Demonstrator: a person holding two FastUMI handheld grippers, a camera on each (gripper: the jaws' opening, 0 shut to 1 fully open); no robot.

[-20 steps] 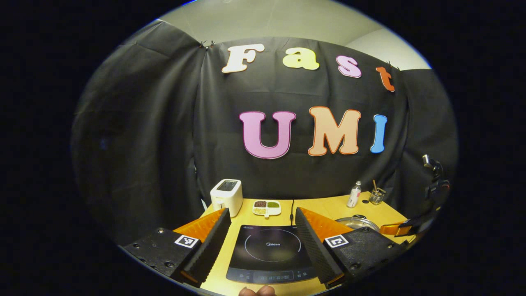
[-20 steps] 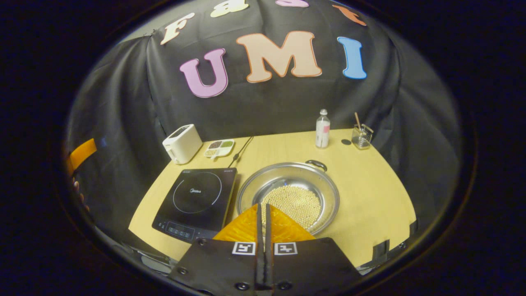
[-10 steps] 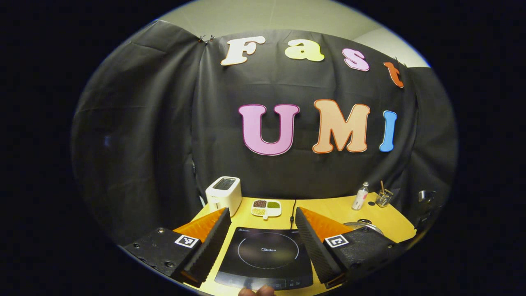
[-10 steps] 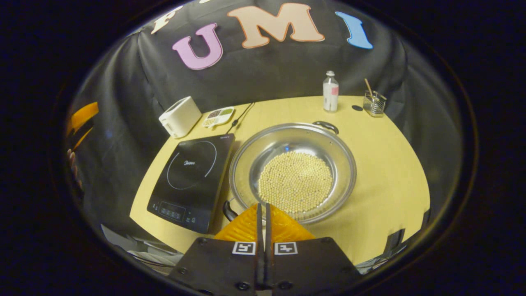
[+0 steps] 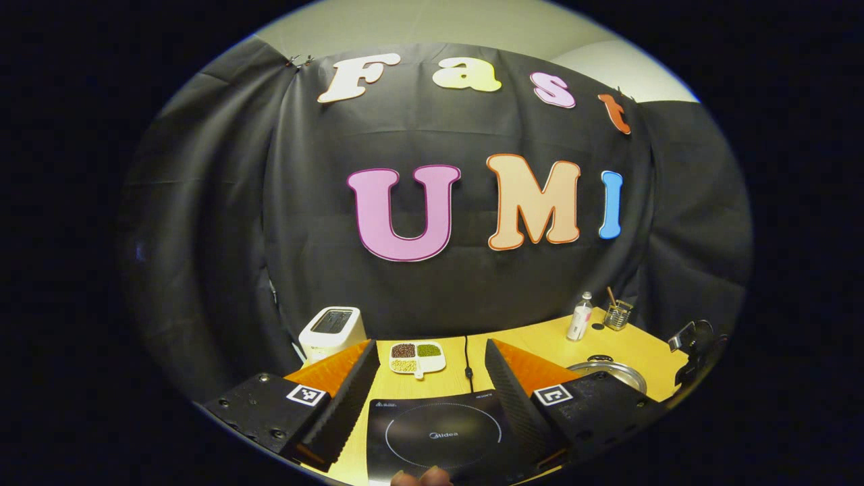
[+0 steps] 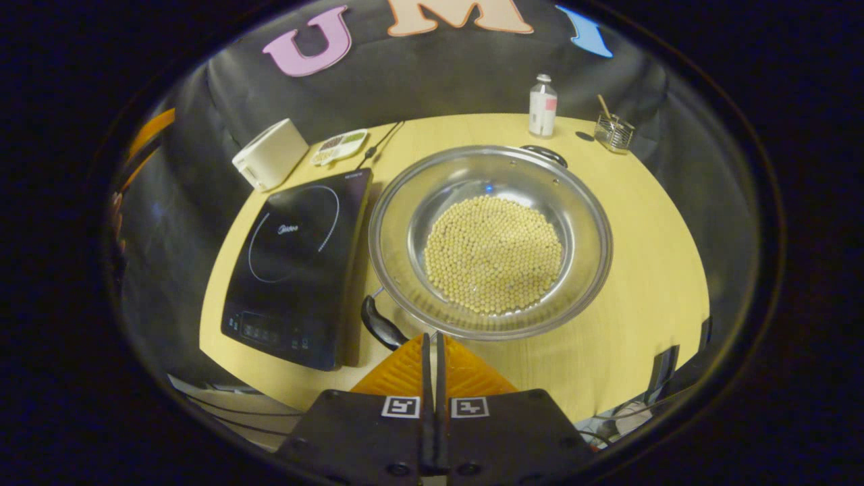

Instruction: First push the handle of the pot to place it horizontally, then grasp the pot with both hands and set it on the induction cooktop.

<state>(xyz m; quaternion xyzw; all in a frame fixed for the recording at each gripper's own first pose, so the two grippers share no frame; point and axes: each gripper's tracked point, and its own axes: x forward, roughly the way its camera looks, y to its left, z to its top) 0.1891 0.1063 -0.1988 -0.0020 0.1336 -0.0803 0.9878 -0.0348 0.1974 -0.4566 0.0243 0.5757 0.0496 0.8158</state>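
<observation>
A wide steel pot (image 6: 490,239) holding several pale beans sits on the wooden table, right of the black induction cooktop (image 6: 297,260). Its two black handles lie at the near-left (image 6: 380,327) and the far side (image 6: 545,154). My right gripper (image 6: 432,339) is shut with nothing in it, just in front of the pot's near rim, beside the near handle. In the left gripper view my left gripper (image 5: 428,354) stands open above the cooktop (image 5: 442,439), and the pot's rim (image 5: 607,372) peeks out at the right.
A white toaster (image 6: 270,154), a divided dish of grains (image 6: 339,146) and a black cable lie behind the cooktop. A small bottle (image 6: 542,108) and a glass jar (image 6: 613,131) stand at the back right. The table's front edge lies just below my right gripper.
My right gripper has come forward and down toward the pot's near rim, so the pot looks larger and the near handle shows. The left gripper has swung a little and stayed open.
</observation>
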